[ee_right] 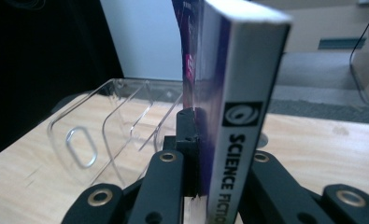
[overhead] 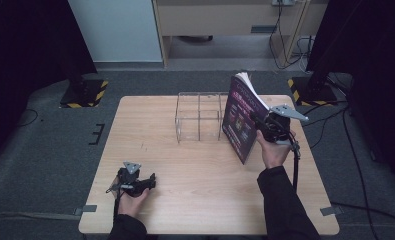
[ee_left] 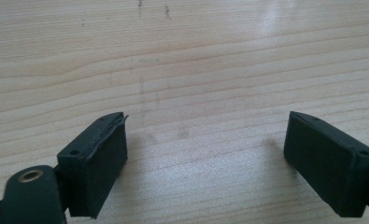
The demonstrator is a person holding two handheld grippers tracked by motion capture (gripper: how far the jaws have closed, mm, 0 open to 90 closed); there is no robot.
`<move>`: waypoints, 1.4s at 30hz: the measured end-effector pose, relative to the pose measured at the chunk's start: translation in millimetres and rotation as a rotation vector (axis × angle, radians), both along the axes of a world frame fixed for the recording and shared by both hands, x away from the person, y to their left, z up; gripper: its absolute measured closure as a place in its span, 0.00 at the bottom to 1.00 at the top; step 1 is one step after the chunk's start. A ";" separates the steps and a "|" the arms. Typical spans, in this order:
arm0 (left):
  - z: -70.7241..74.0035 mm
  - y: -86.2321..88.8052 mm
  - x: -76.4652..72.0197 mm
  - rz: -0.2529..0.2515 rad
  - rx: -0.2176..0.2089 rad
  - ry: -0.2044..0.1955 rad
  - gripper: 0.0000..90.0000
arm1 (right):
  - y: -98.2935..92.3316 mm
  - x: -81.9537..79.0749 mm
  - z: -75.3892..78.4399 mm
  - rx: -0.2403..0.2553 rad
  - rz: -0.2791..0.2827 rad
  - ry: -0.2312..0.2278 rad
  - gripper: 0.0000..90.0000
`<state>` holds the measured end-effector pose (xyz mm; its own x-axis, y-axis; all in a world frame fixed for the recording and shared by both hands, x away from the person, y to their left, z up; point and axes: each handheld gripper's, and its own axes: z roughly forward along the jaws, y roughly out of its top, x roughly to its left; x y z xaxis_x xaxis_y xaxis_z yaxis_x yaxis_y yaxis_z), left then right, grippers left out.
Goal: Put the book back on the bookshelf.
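The wooden table takes up most of the high view, bare across its near half. Toward the far side, a little right of centre, stands a clear plastic rack with upright dividers; all of its slots look empty.

Just to the right of the rack is the book, a thick paperback with a dark purple cover. It is upright and tilted, its lower corner low over or touching the table (I cannot tell which), its pages fanning slightly at the top. In the right gripper view its white spine faces the camera, printed with the words "SCIENCE FICTION", and the rack sits beyond and to the left.

The right gripper is clenched on the book, its jaws pressing the cover on one side and the back on the other, near the spine. The left gripper rests on the near left part of the table, well apart from everything else; its jaws stand wide apart with only bare wood between them.

As I judge it, the book has been picked up and stood on end beside the rack, so the grasp is done. What is left is to carry it over a slot, lower it between the dividers and let go.
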<state>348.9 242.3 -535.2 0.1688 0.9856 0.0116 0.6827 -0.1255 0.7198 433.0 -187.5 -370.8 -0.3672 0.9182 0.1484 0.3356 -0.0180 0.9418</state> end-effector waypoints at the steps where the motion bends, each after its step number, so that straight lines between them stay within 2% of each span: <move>1: 0.0 0.0 0.0 0.000 0.000 0.000 0.14 | 1.0 2.4 0.7 -0.003 -0.005 -0.006 0.92; 7: 0.0 0.0 0.0 0.000 0.000 0.000 0.14 | 7.4 17.4 0.3 -0.003 -0.017 -0.024 0.92; 19: 0.0 0.1 0.1 -0.001 0.001 -0.001 0.14 | 15.3 38.6 -17.5 -0.013 -0.062 -0.029 0.92; 31: 0.0 0.1 0.1 -0.002 0.000 0.000 0.14 | 18.6 46.0 -23.5 -0.006 -0.089 -0.057 0.92; 34: 0.0 0.1 0.1 -0.002 -0.001 0.000 0.14 | 17.5 46.1 -25.4 0.001 -0.093 -0.053 0.92; 42: -0.1 0.0 0.1 -0.002 -0.001 0.000 0.14 | 17.4 40.8 -26.3 -0.016 -0.110 -0.041 0.92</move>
